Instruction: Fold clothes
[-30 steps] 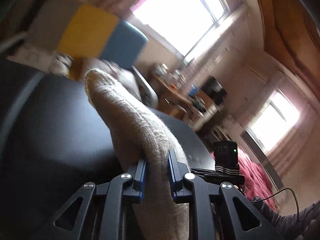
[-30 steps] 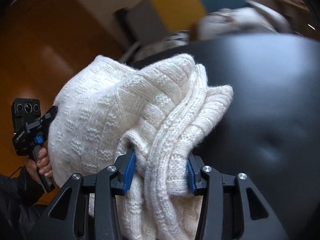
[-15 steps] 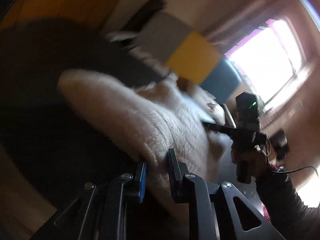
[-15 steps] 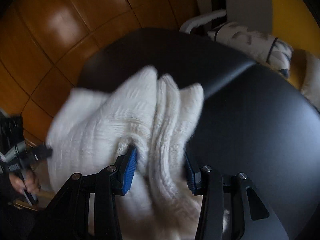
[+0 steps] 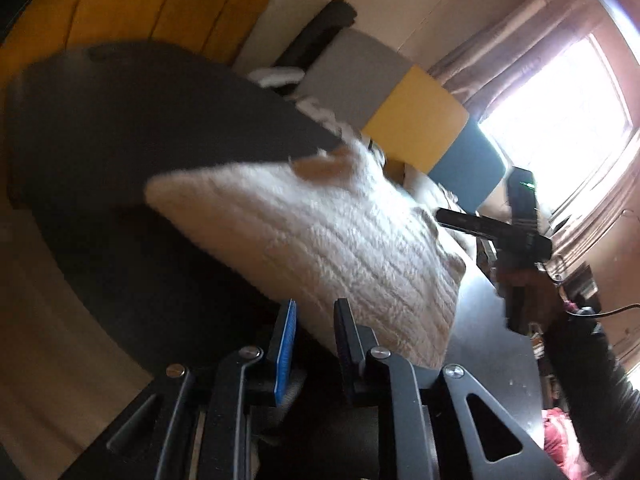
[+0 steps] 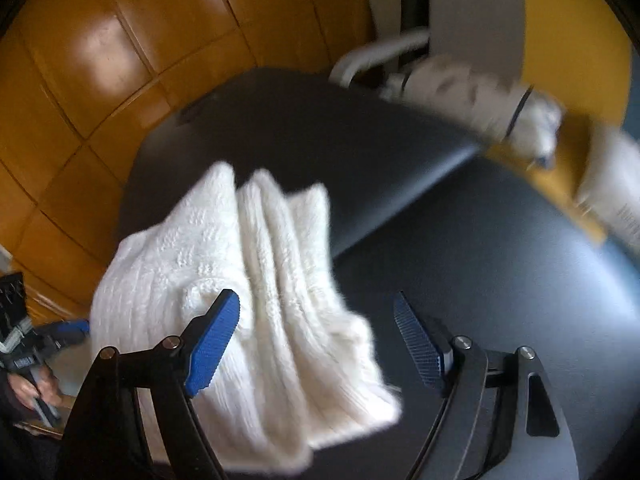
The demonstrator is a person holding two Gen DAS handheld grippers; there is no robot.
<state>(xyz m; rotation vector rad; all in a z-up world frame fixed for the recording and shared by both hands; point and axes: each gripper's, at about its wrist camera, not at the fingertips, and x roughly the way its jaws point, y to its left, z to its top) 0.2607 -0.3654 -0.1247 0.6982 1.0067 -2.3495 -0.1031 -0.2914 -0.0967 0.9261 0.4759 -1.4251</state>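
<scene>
A cream knitted sweater [image 6: 224, 280] lies bunched in thick folds on the black table [image 6: 400, 152], near its left corner. My right gripper [image 6: 316, 298] hovers just above the sweater, open wide, its blue pads [image 6: 212, 340] clear of the cloth. In the left wrist view the sweater [image 5: 320, 232] stretches away across the table [image 5: 120, 120]. My left gripper [image 5: 314, 304] is shut on the sweater's near edge, which shows between the narrow jaws. A hand holds the right gripper [image 5: 520, 232] at the sweater's far end.
A chair with grey, yellow and blue panels [image 5: 408, 116] stands behind the table, with more pale clothes [image 6: 480, 100] heaped on it. Wooden floor [image 6: 100, 60] lies beyond the table's left edge. A bright window [image 5: 560, 112] is at the right.
My right gripper has let go of the sweater and opened wide. The sweater came down from the air onto the table's left part. The left gripper swung left, keeping its hold.
</scene>
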